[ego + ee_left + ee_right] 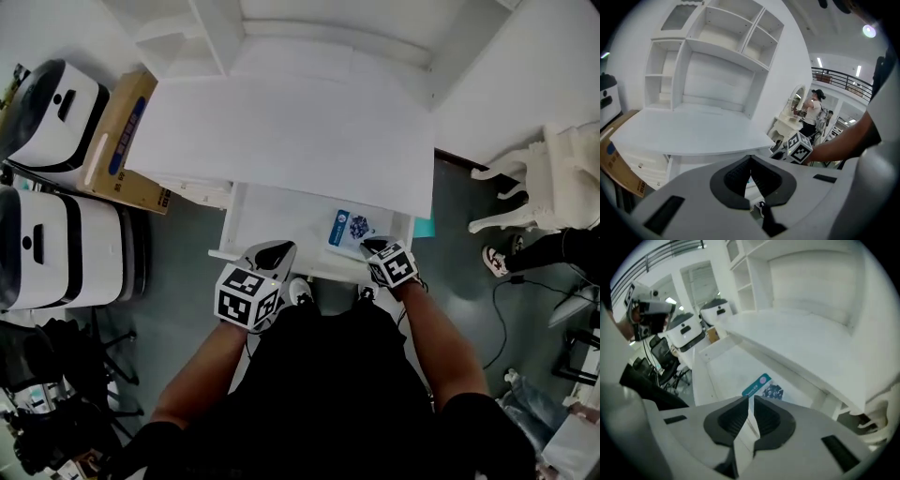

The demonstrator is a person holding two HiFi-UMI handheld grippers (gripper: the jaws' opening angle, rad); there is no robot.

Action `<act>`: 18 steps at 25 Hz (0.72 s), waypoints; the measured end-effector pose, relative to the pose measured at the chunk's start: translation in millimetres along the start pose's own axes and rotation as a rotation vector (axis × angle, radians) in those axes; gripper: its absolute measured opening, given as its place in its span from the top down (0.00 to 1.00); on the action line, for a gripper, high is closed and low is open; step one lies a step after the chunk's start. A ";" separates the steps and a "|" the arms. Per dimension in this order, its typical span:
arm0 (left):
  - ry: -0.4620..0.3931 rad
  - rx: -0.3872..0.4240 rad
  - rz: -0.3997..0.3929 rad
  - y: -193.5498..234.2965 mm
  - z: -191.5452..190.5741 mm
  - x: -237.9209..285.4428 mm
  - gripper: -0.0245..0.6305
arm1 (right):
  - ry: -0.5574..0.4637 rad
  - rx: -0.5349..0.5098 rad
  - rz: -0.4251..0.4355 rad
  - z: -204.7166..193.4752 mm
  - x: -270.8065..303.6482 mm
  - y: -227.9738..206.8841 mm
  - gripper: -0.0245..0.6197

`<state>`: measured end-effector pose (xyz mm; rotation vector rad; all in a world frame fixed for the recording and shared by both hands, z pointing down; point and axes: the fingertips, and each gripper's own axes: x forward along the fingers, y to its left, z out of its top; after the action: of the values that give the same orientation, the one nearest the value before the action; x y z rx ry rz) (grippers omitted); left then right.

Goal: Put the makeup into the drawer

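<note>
White desk [281, 131] | drawer [272, 214] open | makeup packet [352, 230] inside | right gripper [376, 247] beside, empty

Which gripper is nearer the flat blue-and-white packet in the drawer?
Right. The right gripper hangs just right of the packet; the left gripper sits farther left at the drawer front.

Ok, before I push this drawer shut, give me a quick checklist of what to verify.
1. Makeup packet inside the drawer: ok, it lies on the drawer floor toward the right side.
2. Right hand-held gripper has let go: ok, its jaws are a narrow slit apart with nothing between them.
3. Left hand-held gripper empty: ok, jaw tips together, nothing held.
4. Packet lies fully flat, below the drawer rim: cannot tell.
5. Drawer shut: not ok, it is pulled out from under the desktop.
</note>
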<state>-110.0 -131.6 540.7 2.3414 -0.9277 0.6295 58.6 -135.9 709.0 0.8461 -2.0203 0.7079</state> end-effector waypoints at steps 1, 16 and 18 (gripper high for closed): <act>-0.001 0.013 -0.017 -1.8 2.4 1.3 0.95 | -0.064 0.051 -0.023 10.4 -15.5 -0.1 0.89; -0.042 0.104 -0.110 -59.2 22.4 8.5 0.95 | -0.574 0.269 -0.119 56.3 -196.0 22.2 0.91; -0.058 0.095 -0.102 -71.4 22.3 5.4 0.95 | -0.593 0.242 -0.132 52.1 -210.9 23.5 0.91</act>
<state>-49.9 -104.1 505.3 2.4862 -0.8130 0.5787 109.6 -94.0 500.8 1.4526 -2.3883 0.6881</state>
